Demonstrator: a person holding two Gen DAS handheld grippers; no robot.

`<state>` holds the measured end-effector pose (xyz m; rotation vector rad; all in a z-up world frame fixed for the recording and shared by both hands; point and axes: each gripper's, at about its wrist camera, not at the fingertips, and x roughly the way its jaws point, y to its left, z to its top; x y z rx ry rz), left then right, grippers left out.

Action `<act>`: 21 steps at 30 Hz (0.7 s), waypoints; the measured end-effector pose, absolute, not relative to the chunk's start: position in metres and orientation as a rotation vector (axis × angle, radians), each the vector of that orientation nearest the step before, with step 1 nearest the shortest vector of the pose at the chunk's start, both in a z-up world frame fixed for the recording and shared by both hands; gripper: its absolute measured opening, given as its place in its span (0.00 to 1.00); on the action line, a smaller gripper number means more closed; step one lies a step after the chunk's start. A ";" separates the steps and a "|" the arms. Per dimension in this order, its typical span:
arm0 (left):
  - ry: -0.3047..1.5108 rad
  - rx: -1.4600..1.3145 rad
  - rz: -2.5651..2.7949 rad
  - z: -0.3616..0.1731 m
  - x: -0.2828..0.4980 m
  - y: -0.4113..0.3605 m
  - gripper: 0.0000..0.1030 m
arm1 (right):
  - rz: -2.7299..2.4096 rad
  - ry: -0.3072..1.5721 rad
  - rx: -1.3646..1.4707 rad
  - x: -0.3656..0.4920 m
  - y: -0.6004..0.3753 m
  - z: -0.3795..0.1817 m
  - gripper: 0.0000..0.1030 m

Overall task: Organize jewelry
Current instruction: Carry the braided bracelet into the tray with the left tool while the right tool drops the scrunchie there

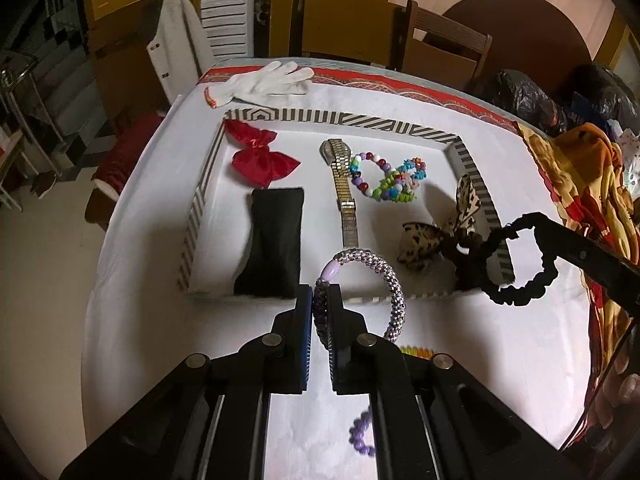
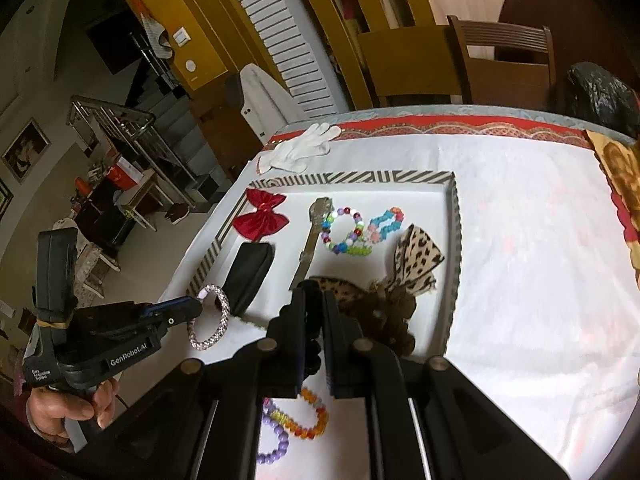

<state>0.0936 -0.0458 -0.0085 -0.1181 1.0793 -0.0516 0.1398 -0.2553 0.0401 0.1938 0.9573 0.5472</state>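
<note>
We see the left gripper (image 1: 320,300) clamped on a woven bracelet (image 1: 394,280); the right gripper (image 2: 314,320) pinches a black scrunchie (image 1: 520,264) beside the striped tray (image 1: 476,172).

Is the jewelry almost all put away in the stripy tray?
Partly. The tray already holds a watch, bead bracelets and bows. The left tool holds a woven bangle; the right tool holds a black scrunchie. Orange and purple bracelets wait outside.
</note>
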 end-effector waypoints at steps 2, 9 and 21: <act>1.083 -0.115 -0.054 -0.010 0.101 -0.047 0.19 | 0.542 0.957 0.200 0.148 -0.255 0.039 0.08; 1.099 -0.124 -0.066 -0.019 0.130 -0.047 0.19 | 0.527 0.961 0.216 0.183 -0.248 0.035 0.08; 1.128 -0.154 -0.081 -0.033 0.161 -0.045 0.19 | 0.521 0.988 0.215 0.221 -0.234 0.024 0.08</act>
